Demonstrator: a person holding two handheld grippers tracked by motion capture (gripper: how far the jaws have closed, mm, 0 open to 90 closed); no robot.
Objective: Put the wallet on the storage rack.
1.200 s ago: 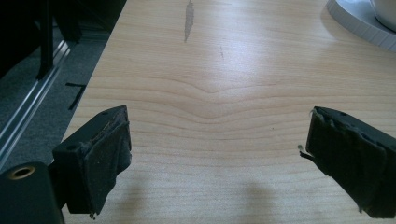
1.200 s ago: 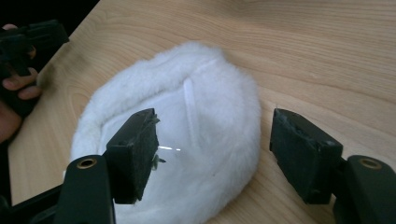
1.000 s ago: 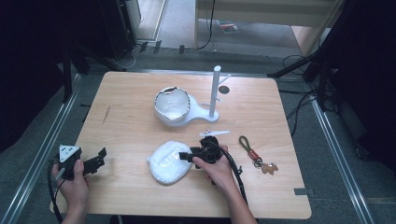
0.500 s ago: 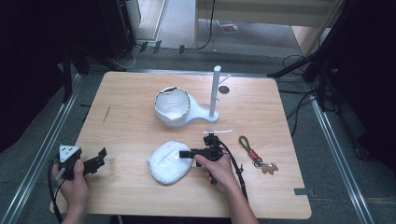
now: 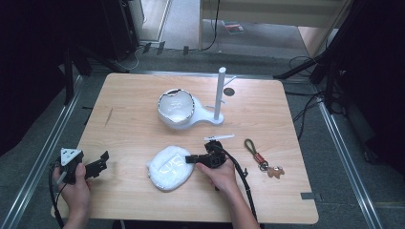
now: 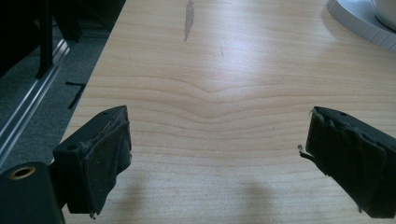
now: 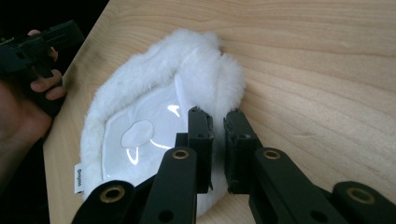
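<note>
A white fluffy pouch [image 5: 168, 171] with a clear glossy panel [image 7: 140, 135] lies flat on the wooden table [image 5: 143, 95] near its front edge. My right gripper [image 5: 190, 159] reaches it from the right, and its jaws have just been closing. In the right gripper view, the right gripper [image 7: 218, 116] is shut on the pouch's furry right rim [image 7: 224, 79], with white fur in the narrow gap. My left gripper [image 5: 101, 163] is held low at the table's front left corner. In its own view the left gripper [image 6: 219, 123] stands open over bare wood.
A white stand with an upright post [image 5: 220, 93] and a white bowl-shaped shell [image 5: 175, 109] sits mid-table. A keychain with a green loop [image 5: 260, 157] lies right of my right hand. A thin white strip [image 5: 219, 137] lies just behind the right gripper.
The right gripper's jaws have closed onto the pouch's right rim. Both hands and the pouch have stayed in place.
</note>
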